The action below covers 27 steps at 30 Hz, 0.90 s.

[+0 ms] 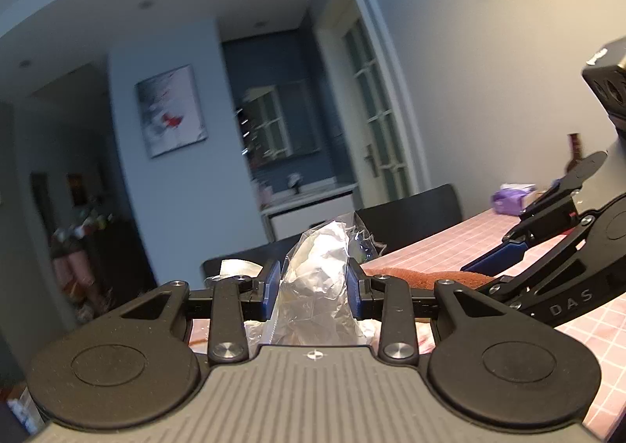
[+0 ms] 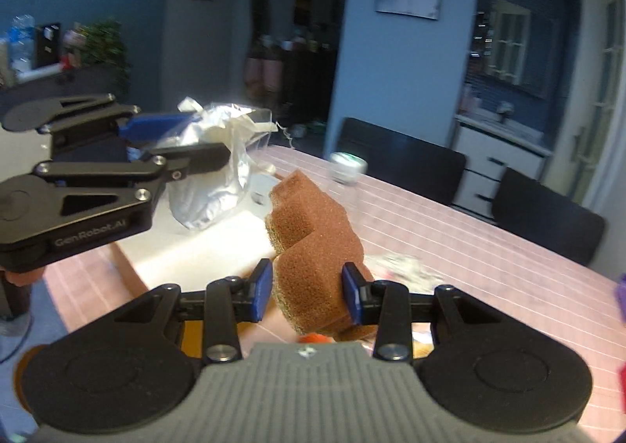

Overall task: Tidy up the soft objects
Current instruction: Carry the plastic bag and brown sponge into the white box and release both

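Observation:
My left gripper (image 1: 313,284) is shut on a clear plastic bag (image 1: 319,275) with white soft stuff inside, held up above the table. In the right wrist view the same bag (image 2: 219,173) hangs in the left gripper (image 2: 176,138) at the left. My right gripper (image 2: 307,292) is shut on a brown sponge (image 2: 313,235), lifted over the pink checked tablecloth (image 2: 469,247). In the left wrist view the right gripper (image 1: 504,251) is at the right, with the brown sponge (image 1: 430,277) just showing behind my fingers.
A white tray or board (image 2: 195,247) lies under the bag. A small shiny cup (image 2: 346,167) stands farther back on the table. Dark chairs (image 2: 547,216) line the far edge. A purple pack (image 1: 510,198) and a brown bottle (image 1: 574,153) stand at the far end.

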Each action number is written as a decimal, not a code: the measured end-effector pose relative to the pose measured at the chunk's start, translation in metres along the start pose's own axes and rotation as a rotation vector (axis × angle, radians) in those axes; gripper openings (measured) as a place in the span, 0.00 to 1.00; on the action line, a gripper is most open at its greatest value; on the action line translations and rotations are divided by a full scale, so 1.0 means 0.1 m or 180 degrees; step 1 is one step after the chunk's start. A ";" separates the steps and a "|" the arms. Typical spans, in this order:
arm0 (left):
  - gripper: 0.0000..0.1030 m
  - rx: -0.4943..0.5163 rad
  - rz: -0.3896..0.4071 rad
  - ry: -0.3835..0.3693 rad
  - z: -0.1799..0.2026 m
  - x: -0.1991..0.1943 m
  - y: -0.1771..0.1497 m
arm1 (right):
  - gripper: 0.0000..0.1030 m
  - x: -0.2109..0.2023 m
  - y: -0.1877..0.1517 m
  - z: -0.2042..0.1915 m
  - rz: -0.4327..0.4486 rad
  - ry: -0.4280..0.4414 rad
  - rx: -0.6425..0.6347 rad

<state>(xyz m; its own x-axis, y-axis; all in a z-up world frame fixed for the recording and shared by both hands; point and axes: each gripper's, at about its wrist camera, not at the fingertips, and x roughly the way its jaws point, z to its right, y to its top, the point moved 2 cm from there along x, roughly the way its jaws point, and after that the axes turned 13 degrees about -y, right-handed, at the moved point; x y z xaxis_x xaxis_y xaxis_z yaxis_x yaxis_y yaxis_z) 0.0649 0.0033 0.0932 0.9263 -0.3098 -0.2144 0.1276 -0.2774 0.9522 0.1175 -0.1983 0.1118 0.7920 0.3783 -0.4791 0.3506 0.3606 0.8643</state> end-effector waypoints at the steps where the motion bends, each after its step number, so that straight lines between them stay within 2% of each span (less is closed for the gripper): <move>1: 0.38 -0.0029 -0.0038 0.0050 -0.07 -0.01 -0.01 | 0.37 0.04 0.05 -0.07 0.0002 0.0060 -0.0006; 4: 0.38 -0.0148 -0.0199 0.0133 -0.29 0.04 -0.09 | 0.37 0.25 0.17 -0.25 -0.0066 0.0253 -0.0006; 7: 0.38 -0.0343 -0.0477 0.0071 -0.50 0.21 -0.25 | 0.37 0.51 0.25 -0.43 -0.0249 0.0415 0.0018; 11: 0.38 -0.0409 -0.0841 0.0088 -0.67 0.50 -0.48 | 0.37 0.90 0.32 -0.70 -0.0522 0.0444 -0.0020; 13: 0.38 -0.0447 -0.1008 0.0062 -0.76 0.64 -0.57 | 0.36 1.04 0.39 -0.77 -0.0538 0.0436 -0.0044; 17: 0.38 -0.0535 -0.1256 -0.0001 -0.94 0.67 -0.80 | 0.35 1.31 0.52 -0.88 -0.0772 0.0532 -0.0002; 22: 0.38 -0.0584 -0.1479 -0.0123 -1.07 0.62 -0.99 | 0.35 1.68 0.43 -0.94 -0.1154 0.0598 0.0190; 27: 0.38 -0.0396 -0.1703 -0.0279 -0.98 0.66 -1.14 | 0.35 1.93 0.24 -0.97 -0.1620 0.0729 0.0484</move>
<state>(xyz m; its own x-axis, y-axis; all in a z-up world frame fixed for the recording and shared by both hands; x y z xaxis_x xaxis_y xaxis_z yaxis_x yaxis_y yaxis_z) 0.1457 0.1039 -0.0082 0.6884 -0.2313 -0.6874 0.6180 -0.3090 0.7229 0.2302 -0.0334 0.0255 0.3824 0.3701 -0.8466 0.7404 0.4254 0.5204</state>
